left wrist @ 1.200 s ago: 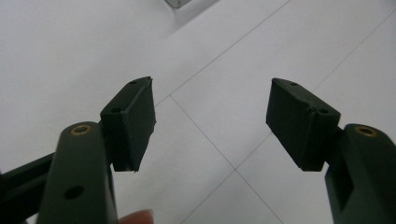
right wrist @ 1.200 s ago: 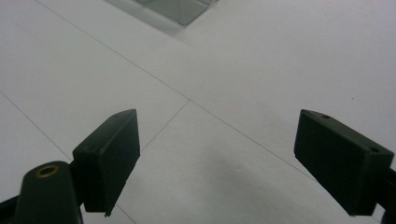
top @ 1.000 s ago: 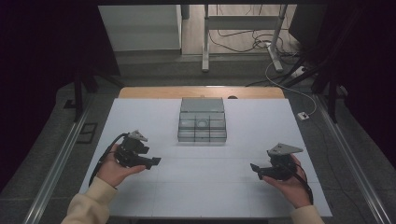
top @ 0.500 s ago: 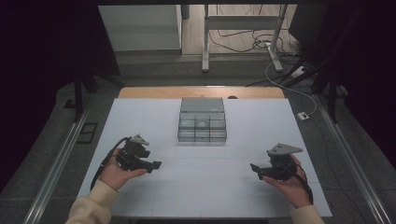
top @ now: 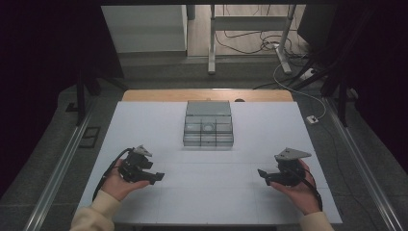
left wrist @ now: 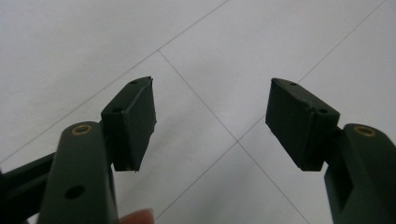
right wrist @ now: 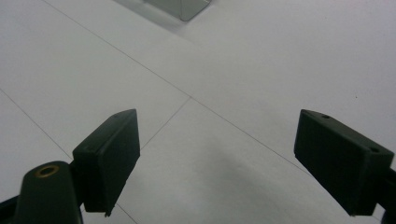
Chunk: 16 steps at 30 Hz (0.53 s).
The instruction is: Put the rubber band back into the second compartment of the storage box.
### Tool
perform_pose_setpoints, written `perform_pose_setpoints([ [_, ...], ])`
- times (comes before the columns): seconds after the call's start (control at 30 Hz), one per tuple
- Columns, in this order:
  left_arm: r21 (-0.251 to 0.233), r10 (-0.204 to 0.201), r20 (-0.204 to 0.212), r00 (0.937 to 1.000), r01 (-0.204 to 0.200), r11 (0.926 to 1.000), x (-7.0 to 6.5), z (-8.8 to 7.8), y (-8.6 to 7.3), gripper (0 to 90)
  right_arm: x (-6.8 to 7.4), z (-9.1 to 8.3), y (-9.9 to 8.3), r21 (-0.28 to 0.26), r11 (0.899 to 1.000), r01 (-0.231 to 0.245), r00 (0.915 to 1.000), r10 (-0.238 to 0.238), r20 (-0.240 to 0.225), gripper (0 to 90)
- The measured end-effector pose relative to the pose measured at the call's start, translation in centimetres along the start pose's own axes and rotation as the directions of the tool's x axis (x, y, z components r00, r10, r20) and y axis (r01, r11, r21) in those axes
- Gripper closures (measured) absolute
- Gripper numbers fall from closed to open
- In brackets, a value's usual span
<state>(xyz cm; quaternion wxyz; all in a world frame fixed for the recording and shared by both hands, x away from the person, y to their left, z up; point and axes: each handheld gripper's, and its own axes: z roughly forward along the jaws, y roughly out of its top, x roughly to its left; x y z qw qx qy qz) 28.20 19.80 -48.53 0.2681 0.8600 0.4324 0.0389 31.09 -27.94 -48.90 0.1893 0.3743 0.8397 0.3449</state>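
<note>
Resting low over the near half of the white table (top: 216, 192), two hand-held grippers face each other across bare tabletop.

Item, left gripper (top: 156, 176): at about 8 o'clock from the table's centre, held in the left hand (top: 118, 180), black cable looping off its rear. Jaws spread, nothing between the pads (left wrist: 133, 119); in the left gripper view they stand over plain white surface crossed by thin seam lines.

Item, right gripper (top: 262, 174): at about 4 o'clock, held in the right hand (top: 300, 190), grey three-cornered plate on top. Jaws spread wide, empty; in the right gripper view the pads (right wrist: 109, 156) frame bare table, with a corner of the clear box just showing at 12 o'clock.

Item, compartment box (top: 208, 131): clear grey plastic, divided into a grid of small cells, its lid lying open on the far side. It sits at 12 o'clock from both grippers, on the table's centre line, well apart from each. One cell in the middle row holds a small round pale object; what the other cells hold cannot be made out.

Open room: broad free surface between the grippers and the box, and to either side of it.

Edges: wooden strip (top: 207, 95) along the far edge; a small white connector on a cable (top: 312, 119) lies just off the table at 2 o'clock.
</note>
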Motion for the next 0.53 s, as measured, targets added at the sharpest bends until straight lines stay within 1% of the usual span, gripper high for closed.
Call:
perform_pose_setpoints([
  [0.07,0.008,0.002,-0.001,1.0000,-0.001,1.0000,-0.03,0.11,-0.15,33.4,0.00,-0.01,-0.01,-0.001,1.000,0.000,1.0000,0.000,0.000,14.3],
  [0.27,0.010,0.008,-0.004,1.0000,-0.008,0.9999,-0.12,0.21,-0.15,33.4,0.01,-0.03,-0.02,-0.002,1.000,-0.002,1.0000,0.002,0.001,14.3],
  [0.53,0.007,0.006,-0.003,1.0000,-0.006,1.0000,-0.12,0.22,-0.09,33.3,-0.04,-0.06,-0.03,-0.004,1.000,-0.003,1.0000,0.003,0.002,14.3],
])
